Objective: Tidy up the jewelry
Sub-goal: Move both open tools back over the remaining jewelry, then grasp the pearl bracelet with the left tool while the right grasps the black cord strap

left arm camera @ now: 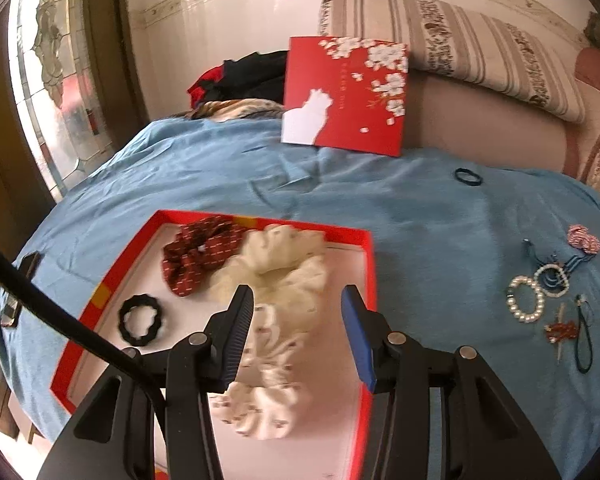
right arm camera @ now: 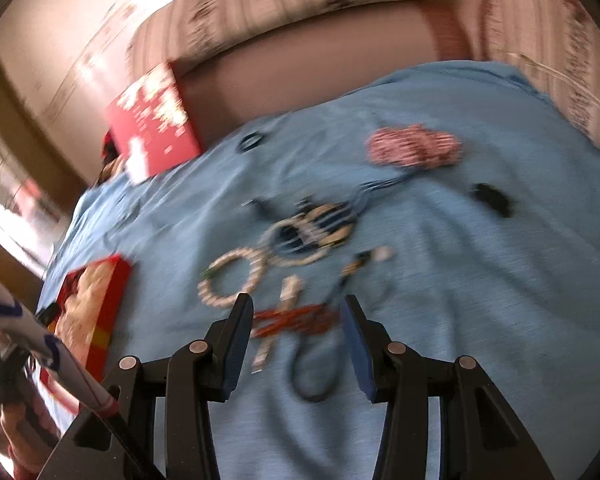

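hovering over the red box (left arm camera: 364, 264), left gripper (left arm camera: 298, 300) with jaws parted and nothing pressed between them — cream scrunchie (left arm camera: 276, 268) and a white patterned scrunchie (left arm camera: 268, 392) lying below in the box, beside a dark red scrunchie (left arm camera: 196, 256) and a black hair tie (left arm camera: 142, 320). poised above the blue cloth (right arm camera: 460, 280), right gripper (right arm camera: 298, 300) also apart and holding nothing — orange clip (right arm camera: 296, 320) just past the tips, blurred. further out: pearl bracelets (left arm camera: 526, 298), pink scrunchie (right arm camera: 412, 146), box lid (left arm camera: 344, 94) propped upright.
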Demonstrator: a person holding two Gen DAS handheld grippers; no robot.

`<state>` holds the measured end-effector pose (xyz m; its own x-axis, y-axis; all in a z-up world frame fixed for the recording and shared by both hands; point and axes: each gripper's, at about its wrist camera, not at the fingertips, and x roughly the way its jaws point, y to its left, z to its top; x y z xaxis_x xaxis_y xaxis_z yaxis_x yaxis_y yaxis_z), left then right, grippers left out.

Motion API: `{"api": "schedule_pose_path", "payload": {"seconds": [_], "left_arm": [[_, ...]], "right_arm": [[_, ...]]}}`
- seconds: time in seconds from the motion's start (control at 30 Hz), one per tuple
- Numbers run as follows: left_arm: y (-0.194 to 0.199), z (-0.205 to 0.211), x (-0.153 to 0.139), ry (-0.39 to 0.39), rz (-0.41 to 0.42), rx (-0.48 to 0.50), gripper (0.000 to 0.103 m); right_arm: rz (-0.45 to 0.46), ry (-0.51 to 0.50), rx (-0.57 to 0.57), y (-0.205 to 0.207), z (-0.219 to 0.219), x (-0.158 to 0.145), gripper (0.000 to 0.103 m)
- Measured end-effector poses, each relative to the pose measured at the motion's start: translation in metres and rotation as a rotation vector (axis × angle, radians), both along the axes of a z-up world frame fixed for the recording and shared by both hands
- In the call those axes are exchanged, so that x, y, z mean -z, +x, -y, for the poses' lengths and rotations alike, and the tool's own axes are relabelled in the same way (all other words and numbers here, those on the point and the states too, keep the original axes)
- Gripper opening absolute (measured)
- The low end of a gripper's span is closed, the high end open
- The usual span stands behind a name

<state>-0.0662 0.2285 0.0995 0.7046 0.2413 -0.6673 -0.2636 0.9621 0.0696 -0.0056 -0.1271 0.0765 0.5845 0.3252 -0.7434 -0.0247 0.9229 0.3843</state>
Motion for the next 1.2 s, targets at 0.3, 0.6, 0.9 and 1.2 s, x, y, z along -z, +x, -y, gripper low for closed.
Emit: {"api": "schedule_pose_path", "payload": {"seconds": [0.3,0.6,0.9,1.2], "left_arm": [[-0.006,0.037,-0.004,0.006,0.033,0.101,0.047],[0.001,0.076,0.018,-0.017,-0.062,0.242,0.049],[0.027,0.114,0.029,-0.097,-0.164,0.362,0.049],[0.088,0.160,0.053,-0.190,-0.265,0.430,0.049]], "right_arm": [[-0.011,0.076,0.166,0.016,0.070,0.010,0.051],[-0.063,0.111,0.110,0.020,0.067,0.022,0.051],[-0.095,0.200,0.023,0.027,0.053,0.033,0.051],[-0.113,0.176,-0.037,0.040,0.024,0.042,0.051]]}}
